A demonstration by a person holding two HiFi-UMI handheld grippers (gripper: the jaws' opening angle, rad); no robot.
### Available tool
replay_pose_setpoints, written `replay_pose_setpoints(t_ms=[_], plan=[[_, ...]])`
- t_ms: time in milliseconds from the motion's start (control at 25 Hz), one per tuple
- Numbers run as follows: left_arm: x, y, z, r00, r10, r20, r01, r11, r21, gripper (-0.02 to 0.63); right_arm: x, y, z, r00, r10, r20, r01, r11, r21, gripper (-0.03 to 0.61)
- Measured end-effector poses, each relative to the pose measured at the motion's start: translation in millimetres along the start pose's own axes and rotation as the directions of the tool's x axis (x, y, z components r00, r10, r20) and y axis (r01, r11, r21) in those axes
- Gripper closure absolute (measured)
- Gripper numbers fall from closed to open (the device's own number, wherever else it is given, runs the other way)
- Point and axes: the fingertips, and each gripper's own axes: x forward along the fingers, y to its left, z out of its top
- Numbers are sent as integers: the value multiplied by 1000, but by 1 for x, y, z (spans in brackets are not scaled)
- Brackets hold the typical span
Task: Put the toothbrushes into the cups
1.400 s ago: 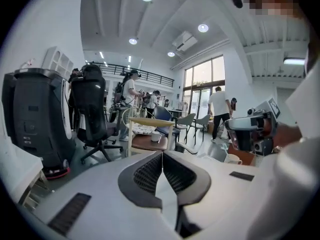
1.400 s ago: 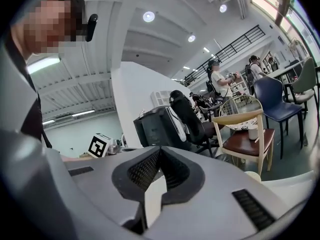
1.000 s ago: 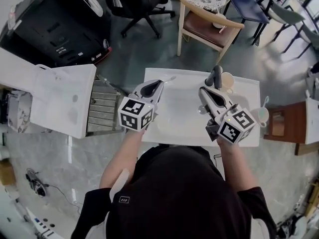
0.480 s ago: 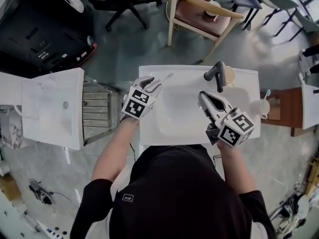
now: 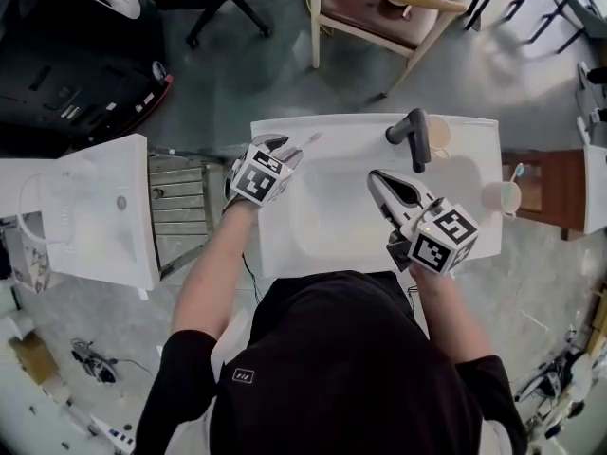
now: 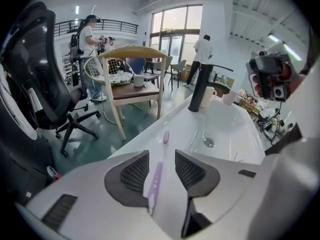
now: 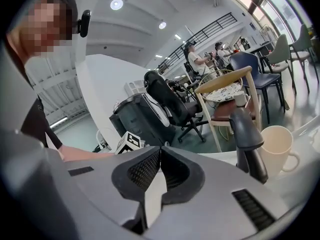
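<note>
A purple toothbrush [image 6: 159, 164] [image 5: 307, 141] lies on the back left rim of the white sink [image 5: 474, 245]. My left gripper [image 6: 161, 154] [image 5: 275, 144] points down over it. Its jaws have just been opening and stand open on either side of the handle, pads not touching it. My right gripper [image 7: 160, 151] [image 5: 374, 177] is shut and empty over the basin, in front of the black faucet [image 5: 413, 133] [image 7: 248, 144]. A cream cup [image 5: 438, 136] [image 7: 278, 143] stands beside the faucet. A second cup [image 5: 501, 196] with a toothbrush in it stands at the sink's right edge.
A wooden chair [image 5: 375, 12] [image 6: 131, 79] stands behind the sink. A white cabinet [image 5: 81, 207] and a metal rack [image 5: 180, 211] are to the left, a brown stand [image 5: 545, 192] to the right. An office chair [image 6: 35, 89] and people stand further off.
My left gripper has come down onto the sink's rim and opened around the toothbrush, which has not moved. My right gripper has sunk a little over the basin.
</note>
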Motion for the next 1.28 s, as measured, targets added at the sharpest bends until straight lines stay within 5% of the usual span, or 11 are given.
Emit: replay_pose_setpoints(t_ms=[280,520,760,840,960,1280], plan=[[27,0,-14,990,-18,-141,30,996,87,449,6,-6,2,1000,23,-15,-23,1000,5,551],[36,1,-22,983,-21,-183,40,994,99,462,0,-14,2,1000,24,-12,-23,1000,17,551],[37,1,-23,984,-2,-176,16,997,76,472,-5,-14,-1,1000,19,-13,-19,999,32,551],[38,0,-23,985,14,-173,0,997,78,546,-7,-11,-1,1000,23,-14,-23,999,39,551],[38,-3,-25,985,35,-169,-23,997,74,568,-9,-7,-1,1000,30,-7,-29,999,38,551],[-6,-16,-22,998,62,-28,-63,996,-64,568,-24,14,-2,1000,9,7,-9,1000,-10,551]])
